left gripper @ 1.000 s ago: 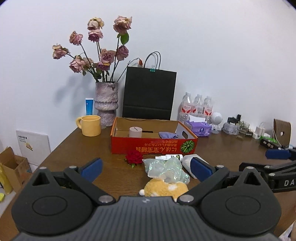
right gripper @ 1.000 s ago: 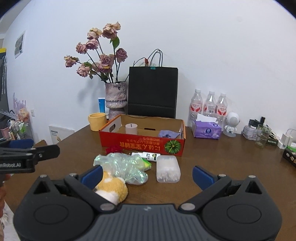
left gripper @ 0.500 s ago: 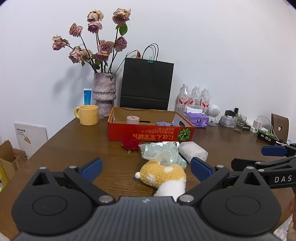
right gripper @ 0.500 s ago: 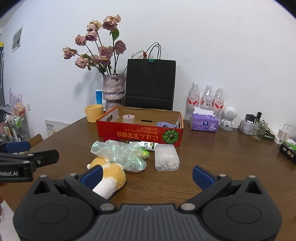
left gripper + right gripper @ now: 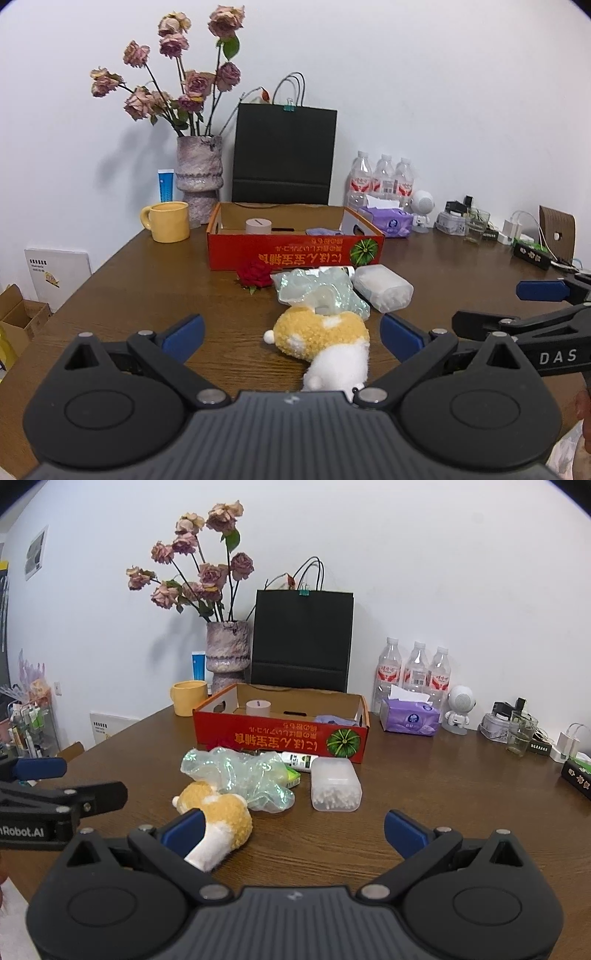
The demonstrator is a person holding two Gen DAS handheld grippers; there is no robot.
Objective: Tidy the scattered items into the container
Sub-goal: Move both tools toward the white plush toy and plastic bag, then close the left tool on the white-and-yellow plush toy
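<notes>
Over the last second both tongs have drawn back toward the near edge of the bench (image 5: 155, 280), so the whole scatter now lies in view ahead of them. The left tongs (image 5: 291, 334) stand wide open and empty, with the orange-and-white plush toy (image 5: 325, 338) lying between their fingers' line of sight. The right tongs (image 5: 293, 827) are likewise spread wide, holding nothing; the plush toy lies by their left finger. Behind it sit the crumpled clear bag (image 5: 240, 775), the cotton-swab box (image 5: 335, 784) and the red rose (image 5: 255, 275), all just in front of the red cardboard box (image 5: 295, 254). Nothing is gripped yet; the plush toy looks the likely first pick.
</notes>
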